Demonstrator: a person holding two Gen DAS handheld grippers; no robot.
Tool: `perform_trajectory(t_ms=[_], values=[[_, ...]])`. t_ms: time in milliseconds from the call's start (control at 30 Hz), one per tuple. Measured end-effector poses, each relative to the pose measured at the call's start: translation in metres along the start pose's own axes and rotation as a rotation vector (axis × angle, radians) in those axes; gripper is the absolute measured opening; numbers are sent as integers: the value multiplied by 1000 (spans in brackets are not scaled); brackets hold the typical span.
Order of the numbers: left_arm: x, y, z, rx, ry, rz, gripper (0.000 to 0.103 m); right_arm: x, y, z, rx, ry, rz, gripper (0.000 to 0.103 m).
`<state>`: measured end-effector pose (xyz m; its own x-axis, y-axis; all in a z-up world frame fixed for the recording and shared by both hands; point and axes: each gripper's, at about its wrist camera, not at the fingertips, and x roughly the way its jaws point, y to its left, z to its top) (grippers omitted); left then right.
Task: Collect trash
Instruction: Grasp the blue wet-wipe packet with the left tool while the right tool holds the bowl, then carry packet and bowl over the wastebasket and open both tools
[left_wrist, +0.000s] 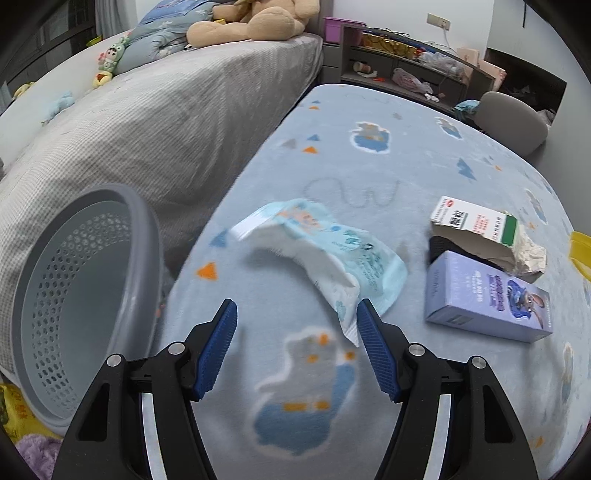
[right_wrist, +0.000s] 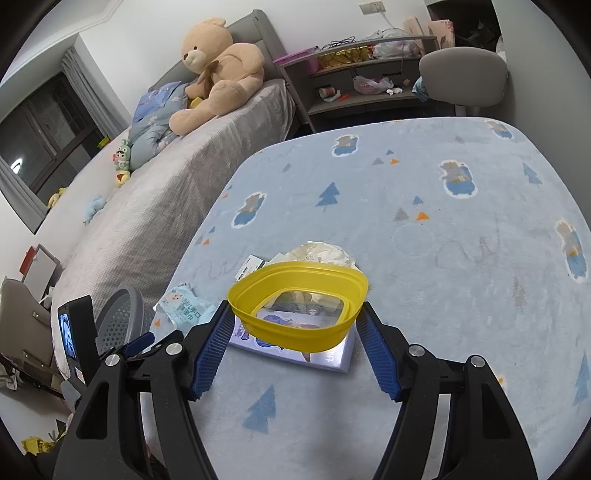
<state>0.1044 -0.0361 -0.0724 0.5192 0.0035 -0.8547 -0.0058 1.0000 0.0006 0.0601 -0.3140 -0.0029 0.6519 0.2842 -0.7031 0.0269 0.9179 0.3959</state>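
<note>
Here the left hand-held gripper (left_wrist: 297, 314) hangs released over the blue blanket (left_wrist: 406, 166), a wet-wipe packet (left_wrist: 332, 254) just beyond its right pad; a grey basket (left_wrist: 85, 295) stands left; the right hand-held gripper (right_wrist: 295, 317) grasps a yellow container (right_wrist: 295, 310) above a purple box (right_wrist: 332, 360).
</note>
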Motion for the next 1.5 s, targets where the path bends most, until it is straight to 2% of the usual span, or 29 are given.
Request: perform_trajectory(t_ms=[267,500,633,767,933,1167,1267,1500], values=[[-14,25,0,-46,-13,30,65,0,2,0,-6,0,2,66],[-25,11,19,-22,-36,-34,65,0,2,0,-5,2,2,66],[-14,-6,31,-3,-16,-66,65,0,2,0,-4,1,4,66],[2,-15,38,13,10,-56,65,1,2,0,-3,5,7,66],[23,-19,39,12,58,-60,65,3,6,-1,-4,14,17,66],[40,-22,39,15,78,-89,64,6,8,-1,-10,22,22,66],[38,-20,36,14,74,-126,52,7,8,-1,-10,24,24,66],[15,-13,30,31,19,-127,51,11,13,0,-32,28,18,66]])
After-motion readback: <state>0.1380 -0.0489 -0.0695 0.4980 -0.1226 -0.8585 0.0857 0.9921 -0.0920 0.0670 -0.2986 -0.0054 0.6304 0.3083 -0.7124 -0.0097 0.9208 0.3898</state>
